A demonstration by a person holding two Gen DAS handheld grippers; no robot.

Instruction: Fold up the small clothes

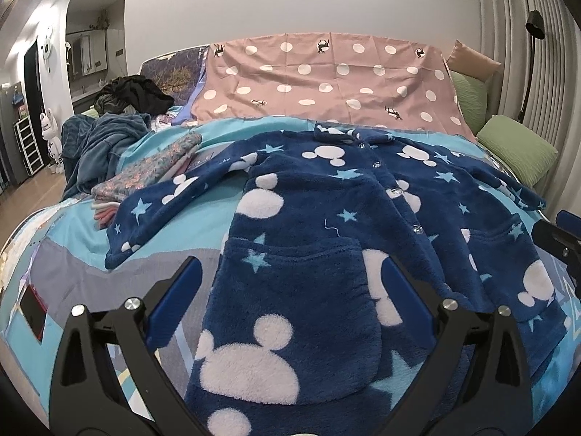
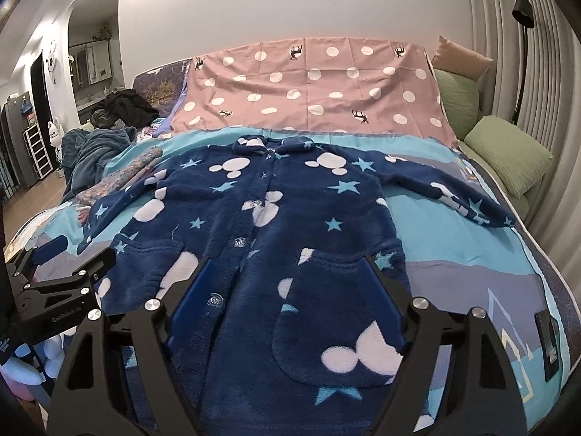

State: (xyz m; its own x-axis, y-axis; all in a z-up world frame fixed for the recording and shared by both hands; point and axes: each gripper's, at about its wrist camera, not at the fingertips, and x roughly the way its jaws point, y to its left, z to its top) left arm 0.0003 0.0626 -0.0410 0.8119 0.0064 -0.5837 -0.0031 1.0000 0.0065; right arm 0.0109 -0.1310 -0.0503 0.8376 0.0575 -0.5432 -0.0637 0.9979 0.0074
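Left edge of the bed (image 1: 90, 225): a crumpled dark teal blanket (image 1: 98, 145) and a folded floral cloth (image 1: 145, 170) lie here, just beside the jacket's sleeve.

My left tool (image 1: 290, 290): its blue fingers are spread wide and grip nothing; it hangs over the hem at the near edge of the bed, one finger on either side of the left patch pocket (image 1: 294, 312).

Fleece jacket (image 2: 276, 232): navy with white mouse heads and pale stars, it lies face up across the middle of the bed, buttoned down the front, collar toward the far edge, both sleeves stretched out toward the side edges.

My right tool (image 2: 287, 301): also spread and gripping nothing, it hovers above the right patch pocket (image 2: 337, 319) near the hem.

Right edge of the bed: green pillows (image 2: 508, 152) are stacked against the wall, well apart from the jacket; a pink dotted sheet (image 2: 319, 87) covers the far edge.

Progress: I judge nothing is folded yet. The jacket is only laid flat.

Left to do: bring in the sleeves, fold the sides over, then double the body from hem to collar.
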